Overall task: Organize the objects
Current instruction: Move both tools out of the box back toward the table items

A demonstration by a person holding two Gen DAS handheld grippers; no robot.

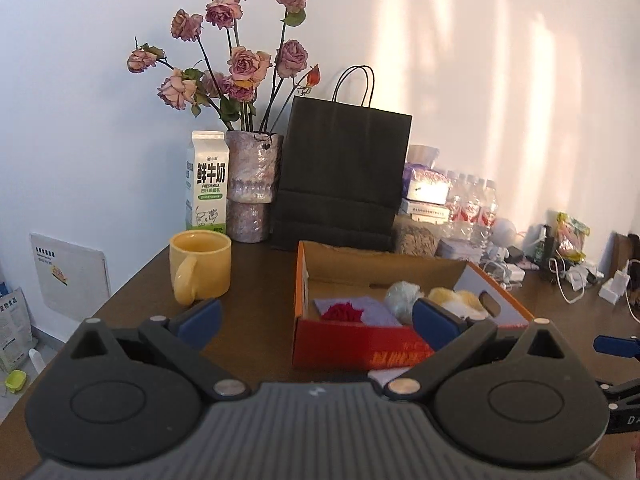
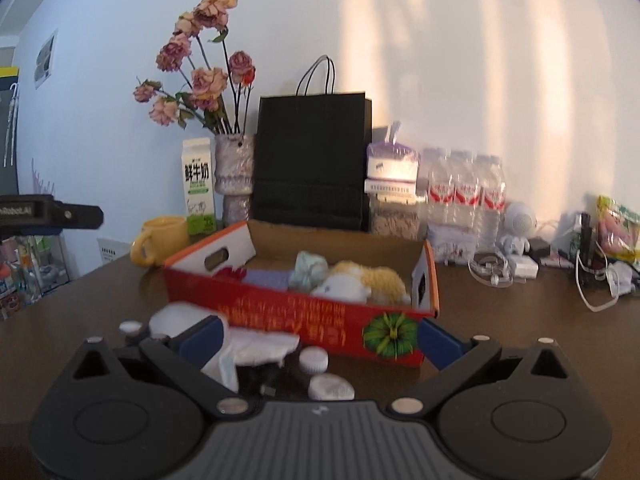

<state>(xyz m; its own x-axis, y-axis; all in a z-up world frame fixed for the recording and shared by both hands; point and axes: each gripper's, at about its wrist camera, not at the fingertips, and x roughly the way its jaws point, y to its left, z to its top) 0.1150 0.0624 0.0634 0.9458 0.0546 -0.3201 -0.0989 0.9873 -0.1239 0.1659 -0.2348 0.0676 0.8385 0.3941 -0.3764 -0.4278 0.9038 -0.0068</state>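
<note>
White carton (image 1: 207, 184) reading "FRESH MILK", red box (image 1: 360, 344)

Warm sunlight streaks on wall (image 1: 460, 60) at two o'clock, cool dim shade at ten, fisheye-bent dark corners, right wrist view slightly blurred

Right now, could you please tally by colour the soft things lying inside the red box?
Red: 1, a red cloth
Purple: 1, a purple cloth
Pale green: 1, a green bundle
Yellow and white: 1, a plush toy
Total: 4, all in the red box
</note>
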